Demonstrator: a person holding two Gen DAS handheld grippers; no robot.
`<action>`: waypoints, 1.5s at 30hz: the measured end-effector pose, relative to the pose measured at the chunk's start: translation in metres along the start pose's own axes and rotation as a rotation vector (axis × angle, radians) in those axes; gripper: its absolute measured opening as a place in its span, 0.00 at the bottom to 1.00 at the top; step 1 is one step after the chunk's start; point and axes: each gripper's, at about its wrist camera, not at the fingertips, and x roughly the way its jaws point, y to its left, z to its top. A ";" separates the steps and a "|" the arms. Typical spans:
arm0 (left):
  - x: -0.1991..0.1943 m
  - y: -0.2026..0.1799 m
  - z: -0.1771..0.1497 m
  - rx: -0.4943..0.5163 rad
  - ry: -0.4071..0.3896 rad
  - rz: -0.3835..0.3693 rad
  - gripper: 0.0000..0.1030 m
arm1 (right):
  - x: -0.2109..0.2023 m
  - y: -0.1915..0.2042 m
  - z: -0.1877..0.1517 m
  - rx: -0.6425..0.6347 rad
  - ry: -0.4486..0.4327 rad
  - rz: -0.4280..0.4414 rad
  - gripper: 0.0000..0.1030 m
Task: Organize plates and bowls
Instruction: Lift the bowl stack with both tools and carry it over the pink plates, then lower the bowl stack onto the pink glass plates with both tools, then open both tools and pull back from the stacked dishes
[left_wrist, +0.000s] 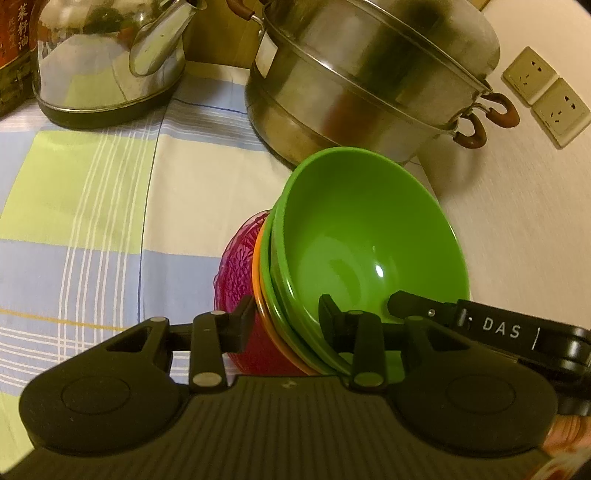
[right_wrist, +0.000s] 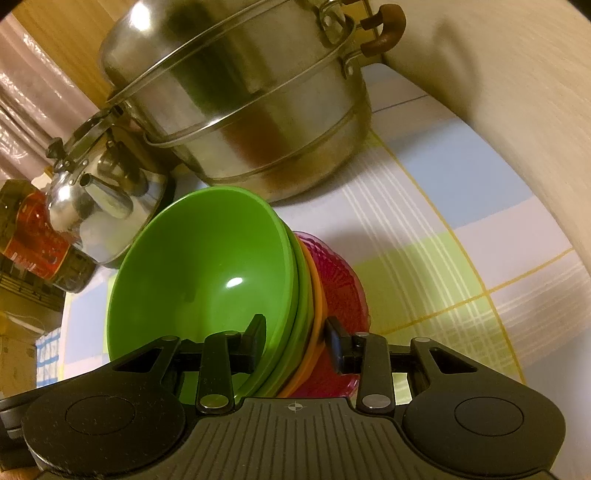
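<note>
A nested stack of bowls hangs tilted over the checked cloth (left_wrist: 92, 192). A green bowl (left_wrist: 369, 229) (right_wrist: 207, 266) is innermost. Around it come a second green bowl, an orange bowl (left_wrist: 257, 280) (right_wrist: 319, 295) and a magenta patterned glass bowl (left_wrist: 236, 280) (right_wrist: 343, 288). My left gripper (left_wrist: 286, 319) is shut on the stack's near rim, one finger inside the green bowl and one on the magenta glass. My right gripper (right_wrist: 297, 341) clamps the opposite rim the same way. In the left wrist view, one of the right gripper's fingers (left_wrist: 406, 301) reaches into the green bowl. Whether the stack touches the cloth is hidden.
A tall steel steamer pot (left_wrist: 369, 74) (right_wrist: 240, 92) with brown handles stands close behind the bowls. A steel kettle (left_wrist: 110, 55) (right_wrist: 92, 199) and a red-labelled oil bottle (left_wrist: 11, 55) (right_wrist: 33, 236) stand beside it. The wall on the far side carries two sockets (left_wrist: 546, 96).
</note>
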 end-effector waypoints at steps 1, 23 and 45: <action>0.000 -0.001 -0.001 0.002 -0.002 0.001 0.33 | 0.001 0.000 -0.001 0.000 0.003 -0.002 0.34; -0.005 -0.001 -0.004 0.012 -0.031 -0.004 0.34 | -0.003 -0.002 -0.007 0.008 -0.014 0.017 0.37; -0.077 -0.014 -0.024 0.041 -0.152 0.015 0.46 | -0.068 0.015 -0.024 -0.019 -0.104 0.033 0.48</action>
